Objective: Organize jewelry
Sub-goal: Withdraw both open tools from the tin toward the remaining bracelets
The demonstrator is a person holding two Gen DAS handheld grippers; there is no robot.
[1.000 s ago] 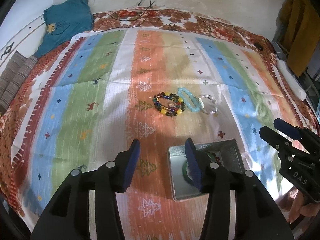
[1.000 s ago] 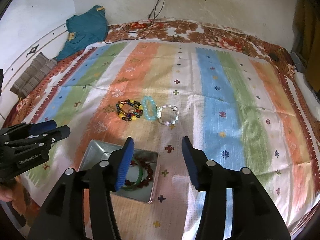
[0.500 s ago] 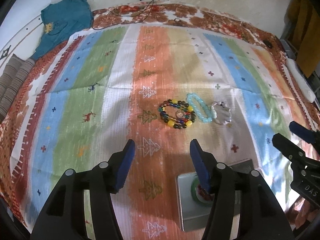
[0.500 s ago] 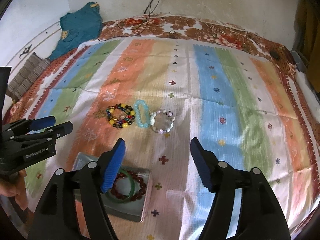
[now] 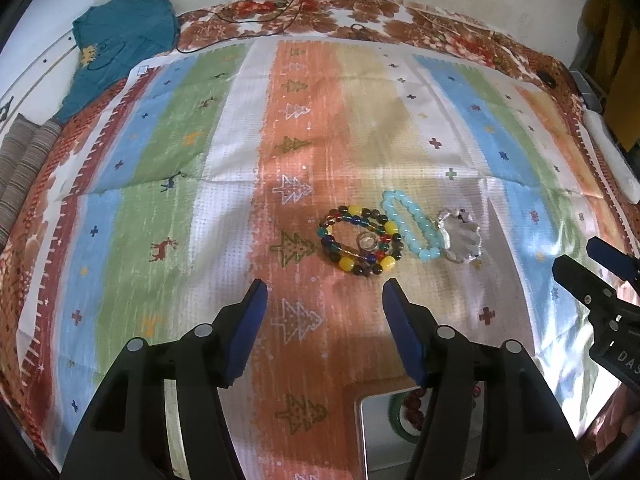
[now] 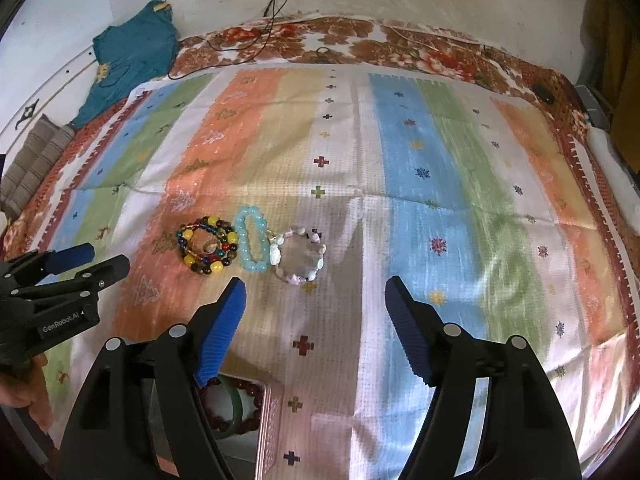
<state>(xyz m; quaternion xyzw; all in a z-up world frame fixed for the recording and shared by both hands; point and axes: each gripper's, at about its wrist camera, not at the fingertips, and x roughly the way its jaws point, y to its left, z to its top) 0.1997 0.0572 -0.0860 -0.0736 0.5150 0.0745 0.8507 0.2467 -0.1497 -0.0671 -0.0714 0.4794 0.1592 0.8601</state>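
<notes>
Three bracelets lie in a row on the striped cloth (image 5: pixel 240 160): a multicolour bead bracelet (image 5: pixel 347 265) (image 6: pixel 217 267), a light blue one (image 5: pixel 425 255) (image 6: pixel 241 236) and a pale clear one (image 5: pixel 445 236) (image 6: pixel 276 254). A metal tin (image 5: pixel 376 432) (image 6: pixel 268 432) at the near edge holds a green bangle (image 6: pixel 236 404) and a dark red bead bracelet (image 6: pixel 252 394). My left gripper (image 5: pixel 325 286) (image 6: pixel 107 257) hangs just short of the multicolour bracelet, jaws opening, nothing between them. My right gripper (image 6: pixel 316 282) (image 5: pixel 576 254) hovers near the pale bracelet, jaws also opening and empty.
A teal garment (image 5: pixel 120 32) and folded striped fabric (image 5: pixel 24 160) lie at the far left. A black cable (image 5: pixel 280 12) trails over the floral cover by the back wall. A white object (image 5: pixel 612 156) rests along the right edge.
Both grippers have moved forward and down toward the bracelets, and both pairs of jaws have widened. The tin has slid to the bottom edge of both views.
</notes>
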